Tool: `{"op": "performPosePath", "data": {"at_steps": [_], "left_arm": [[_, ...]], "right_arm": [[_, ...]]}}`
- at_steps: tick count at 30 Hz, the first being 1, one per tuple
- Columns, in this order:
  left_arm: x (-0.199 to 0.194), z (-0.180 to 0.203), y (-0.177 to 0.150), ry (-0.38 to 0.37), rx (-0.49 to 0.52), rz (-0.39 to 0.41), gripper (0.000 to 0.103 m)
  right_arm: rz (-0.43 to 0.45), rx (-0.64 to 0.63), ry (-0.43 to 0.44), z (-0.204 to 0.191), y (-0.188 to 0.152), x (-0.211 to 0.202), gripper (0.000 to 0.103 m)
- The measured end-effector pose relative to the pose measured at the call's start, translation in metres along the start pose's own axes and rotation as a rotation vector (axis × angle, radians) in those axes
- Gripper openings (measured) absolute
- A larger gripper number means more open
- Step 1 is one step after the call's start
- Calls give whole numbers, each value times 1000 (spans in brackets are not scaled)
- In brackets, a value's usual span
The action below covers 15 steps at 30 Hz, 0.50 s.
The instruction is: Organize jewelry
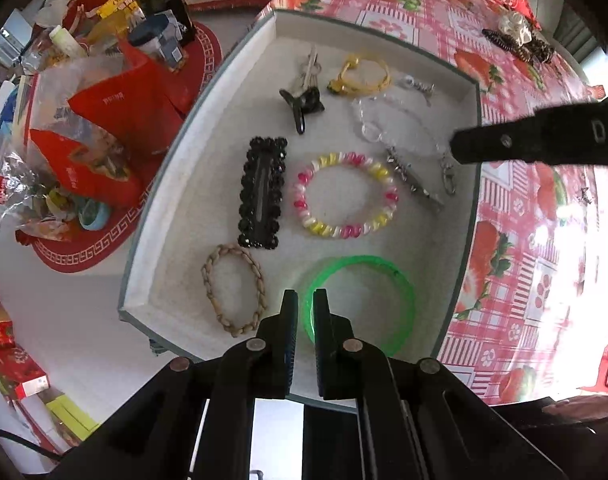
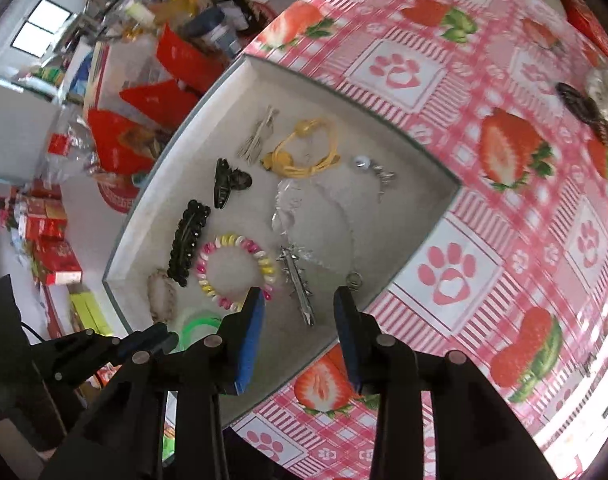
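The left gripper (image 1: 304, 300) points straight down over the near end of the tray (image 1: 208, 92), its fingers pressed almost together with nothing between them. Directly beneath its tips lies a green bangle (image 1: 400, 292), with a tan braided bracelet (image 1: 232, 288) beside it. The right gripper (image 2: 298, 298) hovers above the same tray with its fingers parted and empty; a silver spiked clip (image 2: 300, 292) lies on the tray floor below the gap. Mid-tray sit a pink, yellow and white coil bracelet (image 1: 344, 196) and a black beaded hair clip (image 1: 262, 192). Beyond them lie a clear chain (image 1: 384, 116), a black claw clip (image 1: 302, 100), a yellow cord bracelet (image 1: 364, 76) and what appears to be a bunch of keys (image 1: 310, 68). Farthest off, on the strawberry-print tablecloth (image 1: 424, 8) outside the tray, rest dark hair accessories (image 1: 520, 40), too blurred to identify.
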<state>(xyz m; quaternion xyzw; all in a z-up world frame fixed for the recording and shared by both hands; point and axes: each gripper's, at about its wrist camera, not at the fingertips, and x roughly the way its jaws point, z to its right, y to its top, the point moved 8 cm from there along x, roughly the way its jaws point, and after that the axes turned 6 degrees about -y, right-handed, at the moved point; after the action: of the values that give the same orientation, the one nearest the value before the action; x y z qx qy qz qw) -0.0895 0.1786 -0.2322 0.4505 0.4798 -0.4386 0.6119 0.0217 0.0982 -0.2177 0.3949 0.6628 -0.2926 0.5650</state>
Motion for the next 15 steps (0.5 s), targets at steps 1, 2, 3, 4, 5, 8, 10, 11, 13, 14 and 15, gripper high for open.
{"op": "performPosePath", "data": {"at_steps": [1, 2, 3, 4, 5, 8, 10, 11, 13, 14, 15], "left_arm": [[-3, 0, 1, 0, 1, 4, 13], [-5, 0, 2, 1, 2, 6, 13], [-8, 0, 3, 1, 2, 7, 13], [-9, -1, 3, 0, 1, 8, 13], [-11, -2, 3, 0, 0, 8, 20], [-23, -3, 6, 22, -13, 39, 103], [-27, -3, 6, 18, -2, 43, 103], [-30, -4, 6, 16, -3, 42, 103], [-34, -5, 7, 19, -6, 41, 103], [-37, -5, 8, 23, -7, 41, 103], [-41, -6, 8, 34, -8, 43, 103]], "right_arm": [[-1, 7, 0, 4, -2, -3, 40], [-3, 13, -3, 11, -5, -7, 40], [-5, 19, -6, 14, -7, -10, 40], [-5, 23, -8, 17, -11, -10, 40], [-7, 30, -8, 19, -14, -12, 40], [-15, 55, -9, 24, -24, -18, 40], [-20, 69, -10, 24, -30, -20, 40], [-22, 72, -10, 24, -33, -22, 40], [-23, 76, -13, 23, -37, -25, 40], [-23, 78, -15, 23, -38, -26, 40], [-24, 79, -18, 24, -40, -29, 41]]}}
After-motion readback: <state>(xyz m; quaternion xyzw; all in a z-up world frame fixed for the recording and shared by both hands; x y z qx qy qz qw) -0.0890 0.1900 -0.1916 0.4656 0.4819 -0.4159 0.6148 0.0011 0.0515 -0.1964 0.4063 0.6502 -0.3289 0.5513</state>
